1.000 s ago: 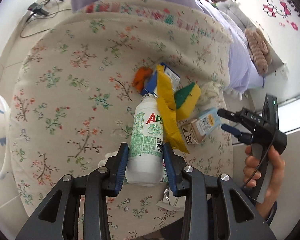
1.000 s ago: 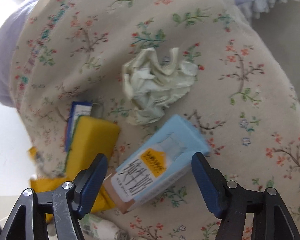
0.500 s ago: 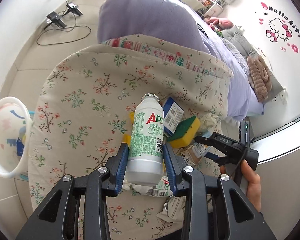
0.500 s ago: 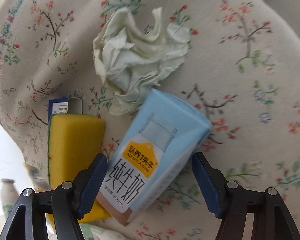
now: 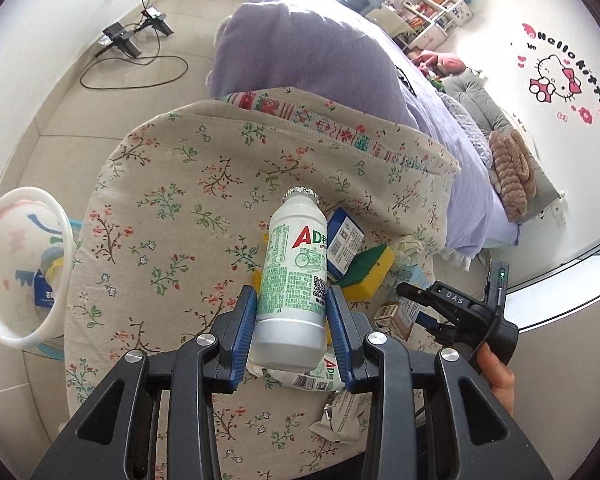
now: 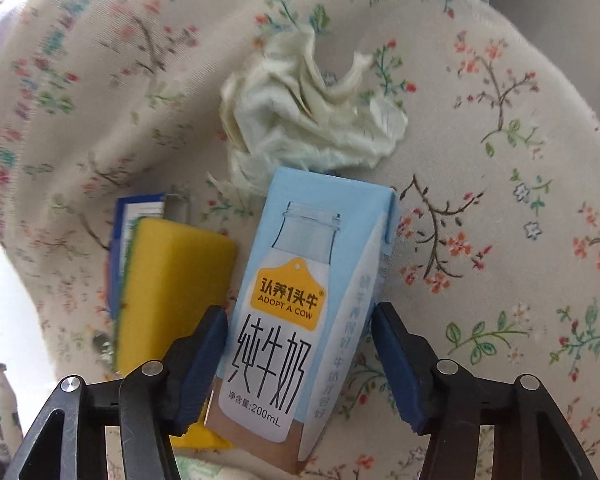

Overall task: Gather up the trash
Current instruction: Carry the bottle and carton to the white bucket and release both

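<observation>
Left gripper (image 5: pixel 291 318) clamping white bottle (image 5: pixel 293 276) low on body, above floral cover (image 5: pixel 172 208); right gripper (image 6: pixel 300 360), fingers apart, straddling milk carton (image 6: pixel 300 300) — probably light, crushable; gripping flat sides.

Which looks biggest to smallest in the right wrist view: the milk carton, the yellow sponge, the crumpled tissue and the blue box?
1. Milk carton, though it is nearest the camera, between the right tool's fingers.
2 and 3. Yellow sponge and crumpled tissue look alike; unranked.
4. Blue box, mostly hidden behind the sponge, so unsure.
</observation>
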The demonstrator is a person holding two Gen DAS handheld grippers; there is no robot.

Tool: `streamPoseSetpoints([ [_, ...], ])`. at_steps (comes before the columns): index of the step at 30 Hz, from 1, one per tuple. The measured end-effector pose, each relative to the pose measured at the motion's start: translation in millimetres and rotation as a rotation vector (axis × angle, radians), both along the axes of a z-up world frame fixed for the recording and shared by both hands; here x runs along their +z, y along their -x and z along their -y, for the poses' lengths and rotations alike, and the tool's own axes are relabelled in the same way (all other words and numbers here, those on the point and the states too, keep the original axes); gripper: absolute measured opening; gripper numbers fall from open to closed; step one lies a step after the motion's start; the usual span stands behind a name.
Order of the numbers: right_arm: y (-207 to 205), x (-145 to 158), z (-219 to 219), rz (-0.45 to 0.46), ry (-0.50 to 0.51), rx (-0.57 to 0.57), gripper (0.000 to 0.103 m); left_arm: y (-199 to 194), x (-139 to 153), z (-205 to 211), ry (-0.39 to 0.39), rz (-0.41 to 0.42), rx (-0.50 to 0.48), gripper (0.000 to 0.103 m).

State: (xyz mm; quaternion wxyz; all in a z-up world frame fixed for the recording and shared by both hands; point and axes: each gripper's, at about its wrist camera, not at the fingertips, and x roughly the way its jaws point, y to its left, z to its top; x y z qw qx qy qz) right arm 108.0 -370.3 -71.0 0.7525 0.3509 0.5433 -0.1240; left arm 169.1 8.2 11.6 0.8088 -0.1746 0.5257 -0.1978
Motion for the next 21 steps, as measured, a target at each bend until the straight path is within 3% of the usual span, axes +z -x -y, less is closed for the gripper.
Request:
streamPoseSetpoints([
  [6,12,38,4,0.125,-0.017,0.044,0.064,4,7,-11,0.028,0.011,0.005,0.038],
  [11,21,74,-20,0.237,0.118,0.151,0.064,6,8,-23,0.037,0.011,0.028,0.038],
  [21,8,96,-116,0.411,0.182,0.356,0.064,7,9,-44,0.028,-0.006,0.066,0.038],
])
